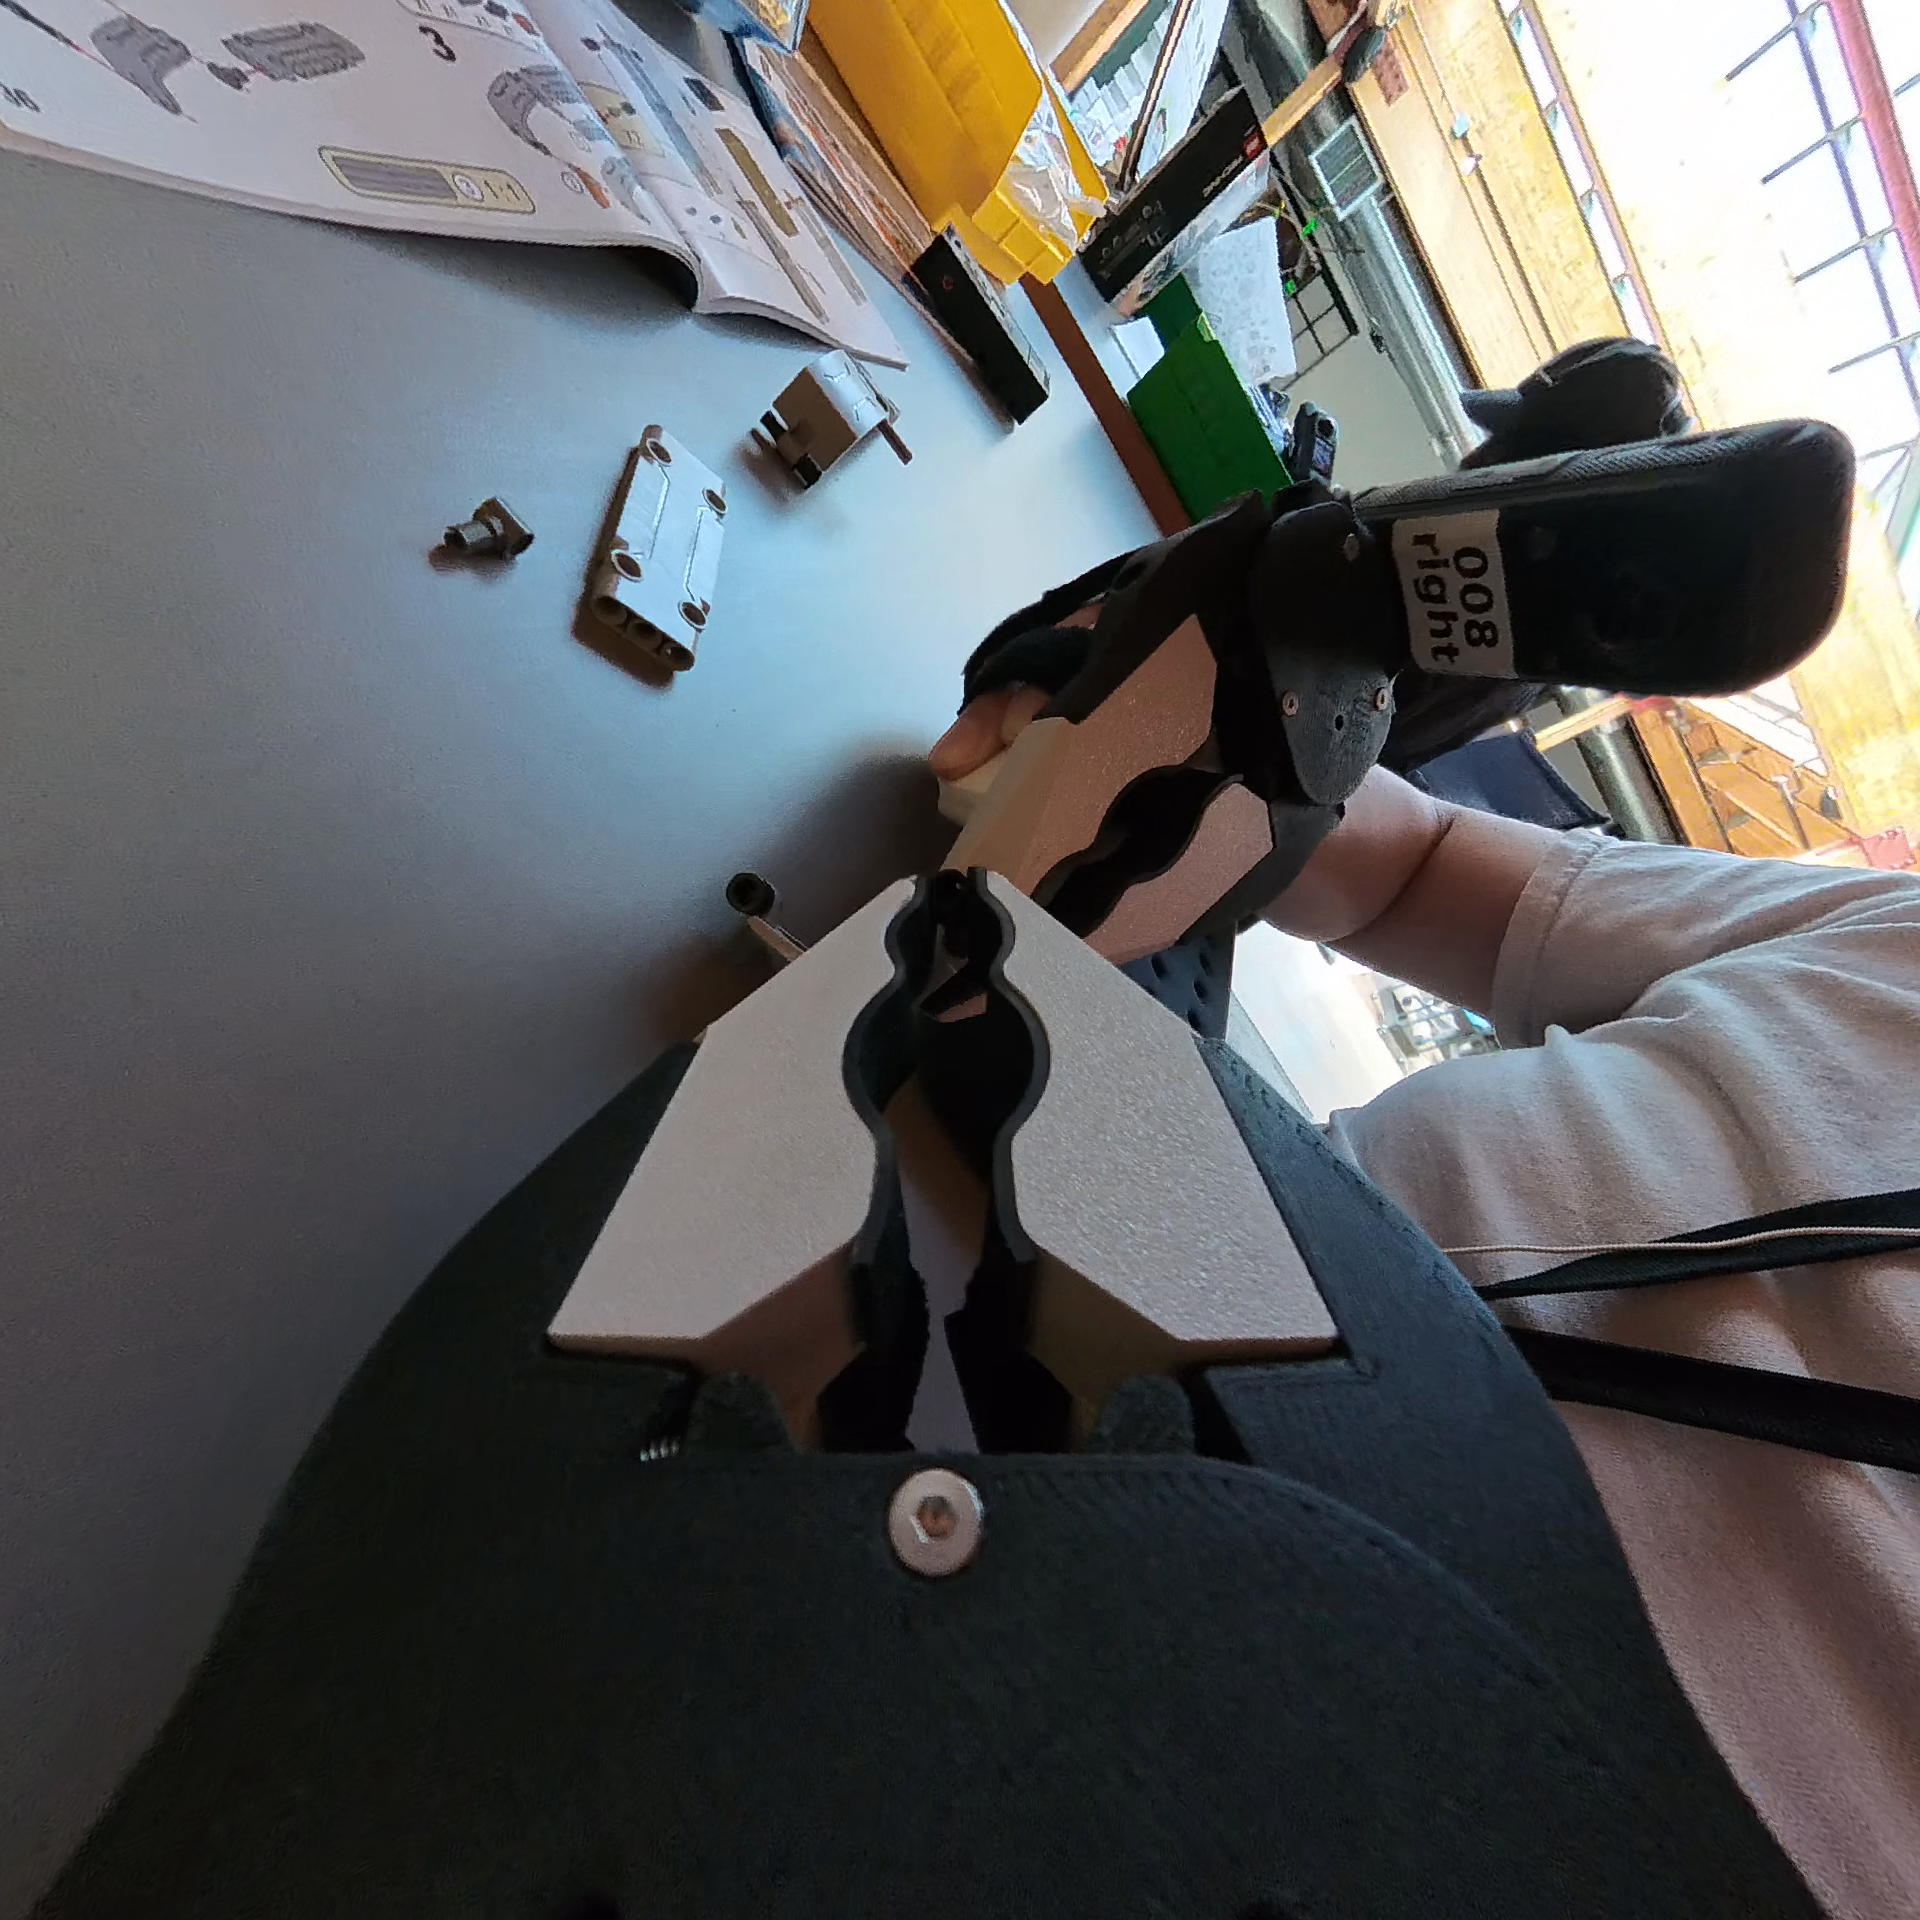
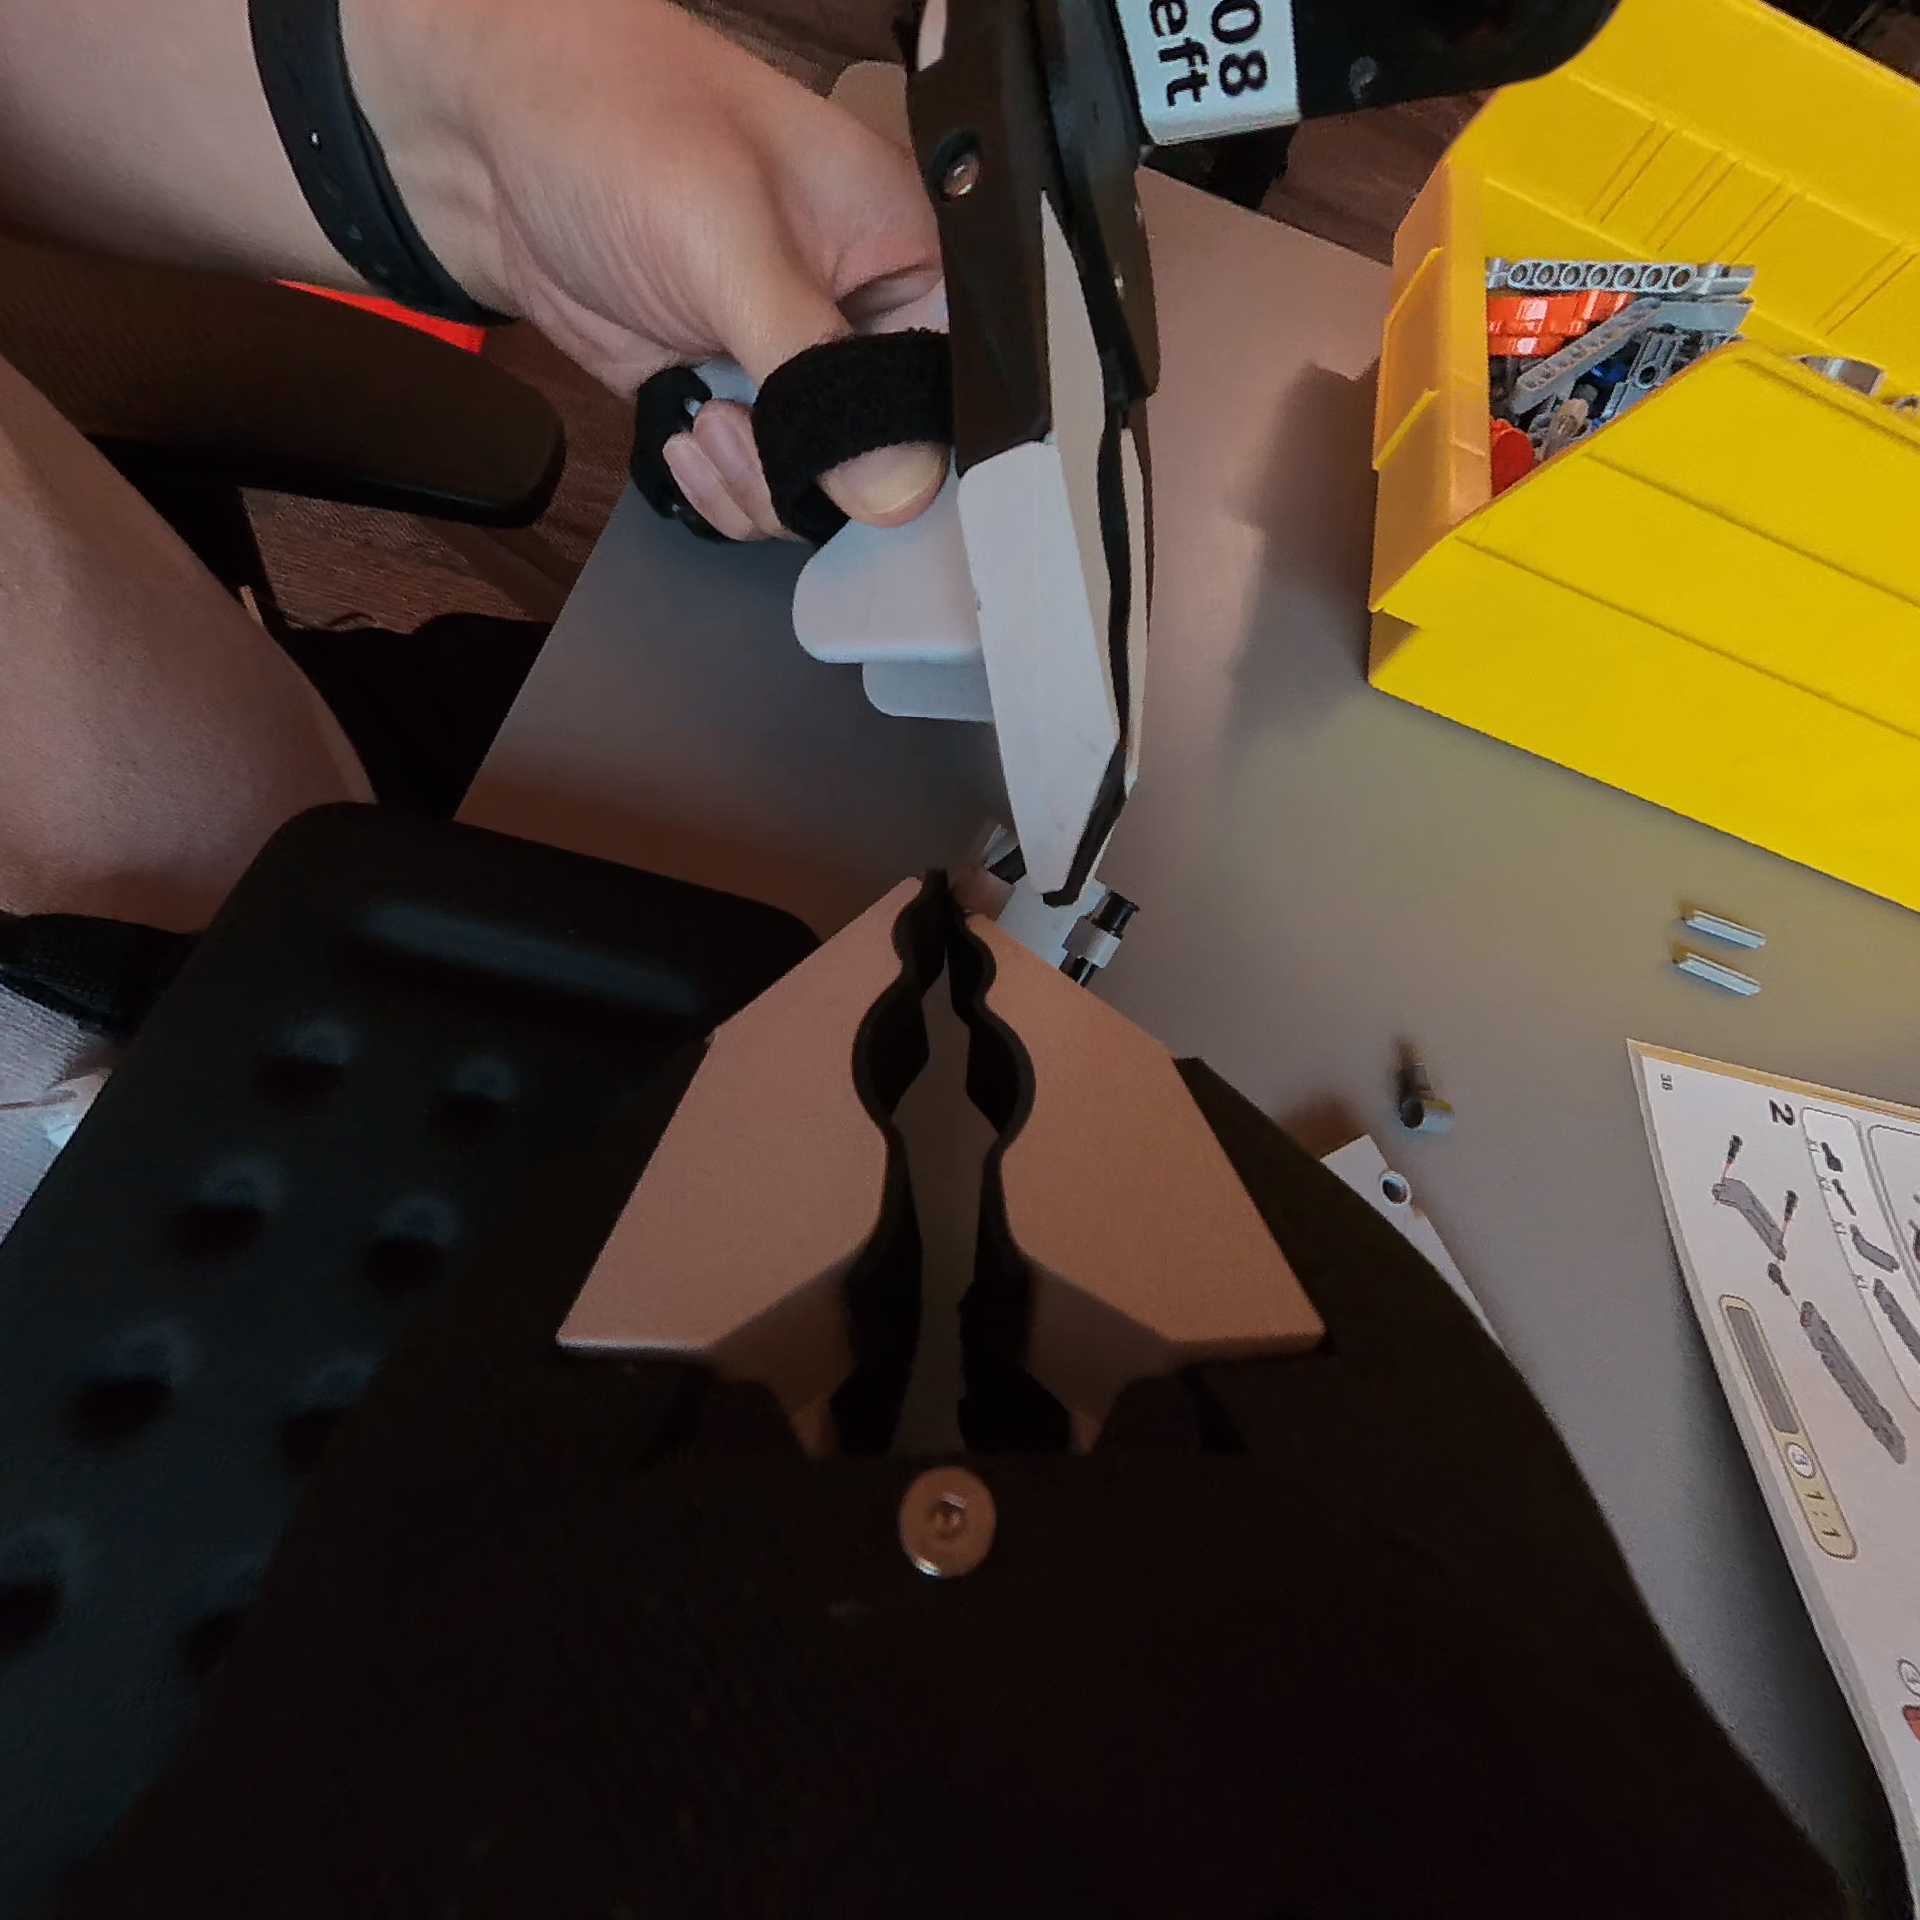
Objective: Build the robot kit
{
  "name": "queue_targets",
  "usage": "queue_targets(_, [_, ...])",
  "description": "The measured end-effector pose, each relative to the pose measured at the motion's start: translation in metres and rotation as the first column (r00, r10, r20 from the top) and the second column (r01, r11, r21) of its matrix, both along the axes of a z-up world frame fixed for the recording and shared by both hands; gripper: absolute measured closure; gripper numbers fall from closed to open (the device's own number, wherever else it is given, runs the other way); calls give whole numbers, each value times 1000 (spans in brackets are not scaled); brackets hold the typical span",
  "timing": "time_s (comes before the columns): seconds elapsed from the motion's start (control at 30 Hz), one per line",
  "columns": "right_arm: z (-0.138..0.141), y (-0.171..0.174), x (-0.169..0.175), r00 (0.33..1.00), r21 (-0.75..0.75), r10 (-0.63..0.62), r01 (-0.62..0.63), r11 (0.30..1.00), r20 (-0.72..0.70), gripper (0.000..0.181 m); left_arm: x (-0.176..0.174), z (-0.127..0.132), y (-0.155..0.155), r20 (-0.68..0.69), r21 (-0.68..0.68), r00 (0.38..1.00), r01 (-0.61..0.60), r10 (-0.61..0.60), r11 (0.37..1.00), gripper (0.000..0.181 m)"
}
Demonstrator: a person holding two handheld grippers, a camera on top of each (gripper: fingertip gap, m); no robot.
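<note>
My left gripper [image 1: 945,896] is shut on a small grey building-toy piece with black pins [image 1: 767,923], held just above the grey table [image 1: 208,831]. In the right wrist view the left gripper [image 2: 1081,883] comes down from the top, and the piece [image 2: 1091,935] sticks out under its tips. My right gripper [image 2: 943,891] is shut, its tips touching the near end of that piece. I cannot tell whether it grips anything. It also shows in the left wrist view [image 1: 1122,800], coming in from the right.
A grey panel [image 1: 655,540], a small connector [image 1: 488,530] and a grey block assembly [image 1: 826,416] lie on the table. Two small grey pins [image 2: 1720,951] and an open instruction booklet [image 2: 1818,1299] lie to the right. Yellow parts bins [image 2: 1662,623] stand behind. My two grippers' fingertips are within a few centimetres of each other.
</note>
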State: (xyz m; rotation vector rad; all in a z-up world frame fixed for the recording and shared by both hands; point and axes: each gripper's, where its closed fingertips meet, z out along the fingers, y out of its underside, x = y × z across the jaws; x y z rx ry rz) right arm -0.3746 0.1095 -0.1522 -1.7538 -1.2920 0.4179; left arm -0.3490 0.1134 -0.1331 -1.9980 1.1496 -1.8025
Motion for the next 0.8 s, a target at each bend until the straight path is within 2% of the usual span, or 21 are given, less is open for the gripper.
queue_targets(0.47, [12,9,2,985,-83,-91,80,993,-147,181,1,12,11,85,-22,987,-138,139,990,177])
queue_targets(0.8, [9,9,2,993,-15,-92,91,996,-79,181,3,10,13,69,-32,981,-179,180,983,177])
